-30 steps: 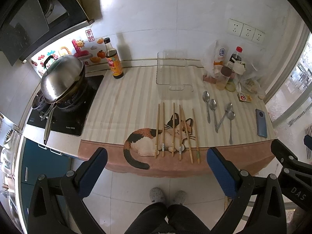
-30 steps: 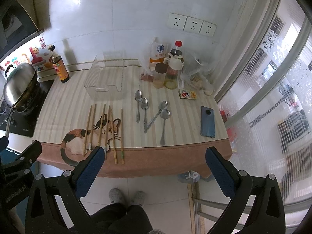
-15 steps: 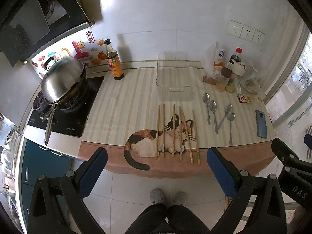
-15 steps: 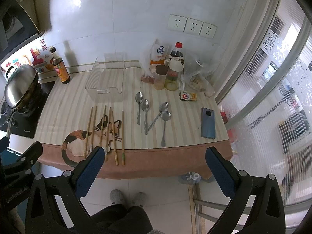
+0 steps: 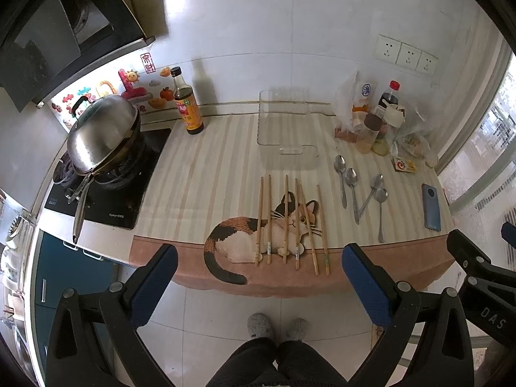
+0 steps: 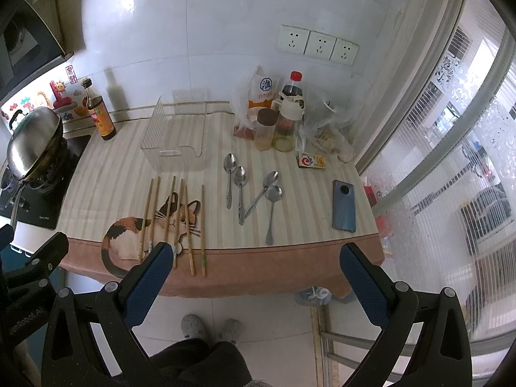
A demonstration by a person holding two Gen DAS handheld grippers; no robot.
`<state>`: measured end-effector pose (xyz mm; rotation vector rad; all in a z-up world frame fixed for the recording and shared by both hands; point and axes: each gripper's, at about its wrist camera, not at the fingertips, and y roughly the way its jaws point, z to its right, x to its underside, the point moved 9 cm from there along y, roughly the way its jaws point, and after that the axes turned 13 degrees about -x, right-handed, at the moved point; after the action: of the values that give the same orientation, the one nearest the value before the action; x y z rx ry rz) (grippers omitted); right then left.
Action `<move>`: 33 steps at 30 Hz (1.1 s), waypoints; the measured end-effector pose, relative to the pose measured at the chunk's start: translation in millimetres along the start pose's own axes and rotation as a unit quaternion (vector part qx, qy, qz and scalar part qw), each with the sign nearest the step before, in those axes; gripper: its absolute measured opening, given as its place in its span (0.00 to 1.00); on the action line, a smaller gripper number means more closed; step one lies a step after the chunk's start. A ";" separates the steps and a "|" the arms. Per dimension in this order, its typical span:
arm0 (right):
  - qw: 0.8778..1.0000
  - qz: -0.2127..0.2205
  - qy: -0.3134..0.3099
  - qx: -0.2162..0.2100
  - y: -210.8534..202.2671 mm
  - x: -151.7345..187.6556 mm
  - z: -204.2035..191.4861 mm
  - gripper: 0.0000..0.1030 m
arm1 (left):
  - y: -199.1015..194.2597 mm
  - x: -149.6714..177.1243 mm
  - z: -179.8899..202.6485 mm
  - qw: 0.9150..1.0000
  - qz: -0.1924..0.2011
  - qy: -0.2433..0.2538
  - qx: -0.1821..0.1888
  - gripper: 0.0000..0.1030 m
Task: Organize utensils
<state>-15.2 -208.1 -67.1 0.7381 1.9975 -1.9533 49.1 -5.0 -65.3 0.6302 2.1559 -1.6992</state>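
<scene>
Plainly, from the left wrist view, the left gripper hangs off the near edge of the counter with its jaws spread wide and nothing between them; beyond it the chopsticks lie side by side, roughly parallel, over the cat printed on the striped mat, tips pointing far, handles near, which probably makes them easy to take from the near end; right of them four spoons lie with bowls far, two straight and two angled so their handles cross; the clear bin stands just beyond the chopsticks, empty as far as its transparent walls show, likely the place the utensils are meant to go; a sauce bottle stands far left of it, and a lidded wok sits on the stove at the left; a phone lies near the right edge.

From the right wrist view, the right gripper is likewise held back over the floor, jaws apart and empty; the chopsticks sit left of centre, the spoons straight ahead, closer to this hand; the clear bin stands far left of the spoons; jars and bags cluster against the far wall, well apart from the utensils; nothing has been sorted yet, by my reading.
</scene>
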 end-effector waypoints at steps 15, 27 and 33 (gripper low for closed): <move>1.000 -0.002 0.002 -0.001 3.4 -1.3 3.4 1.00 | -0.1 -4.4 6.6 1.000 -0.002 0.000 -0.001 1.00; 1.000 -0.005 0.001 -0.003 8.3 -2.6 6.6 1.00 | 3.2 -7.2 14.7 1.000 -0.005 0.001 -0.002 1.00; 1.000 -0.005 0.001 -0.004 11.0 -2.8 5.4 1.00 | 6.7 -4.6 9.4 1.000 0.000 -0.003 -0.004 1.00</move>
<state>-8.1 -214.2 -75.4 0.7307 2.0136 -1.9499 56.4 -13.5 -70.8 0.6213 2.1567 -1.6909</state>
